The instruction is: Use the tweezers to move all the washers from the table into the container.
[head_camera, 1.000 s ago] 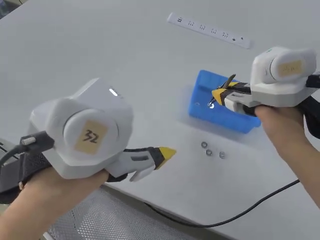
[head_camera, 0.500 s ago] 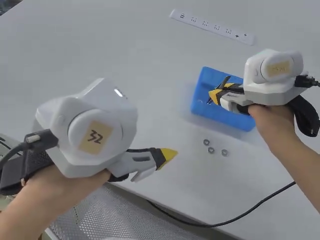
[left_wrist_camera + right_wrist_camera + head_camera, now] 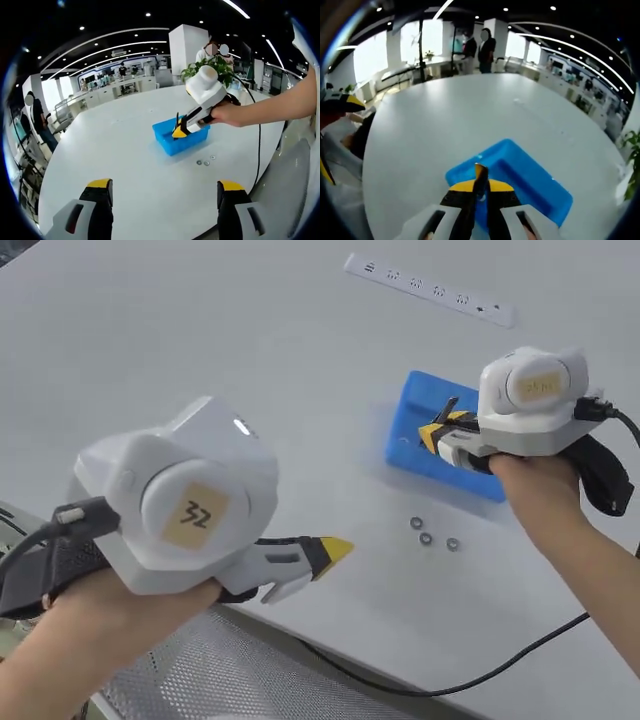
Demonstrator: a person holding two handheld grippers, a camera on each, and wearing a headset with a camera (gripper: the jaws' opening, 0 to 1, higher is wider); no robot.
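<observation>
Here, my left claw (image 3: 315, 565) hangs with jaws wide apart above the table (image 3: 200, 340). Three washers (image 3: 427, 538) lie on it near the blue container (image 3: 415, 455); my right claw (image 3: 432, 432), clamped on the tweezers (image 3: 449, 408), hovers over that container.

A tan sticker (image 3: 193, 515) on the left gripper (image 3: 332, 551) is showing a handwritten "32" (slightly tilted), while the second sticker (image 3: 538, 386), on the right gripper (image 3: 432, 434), is bearing marks too faint to read.
</observation>
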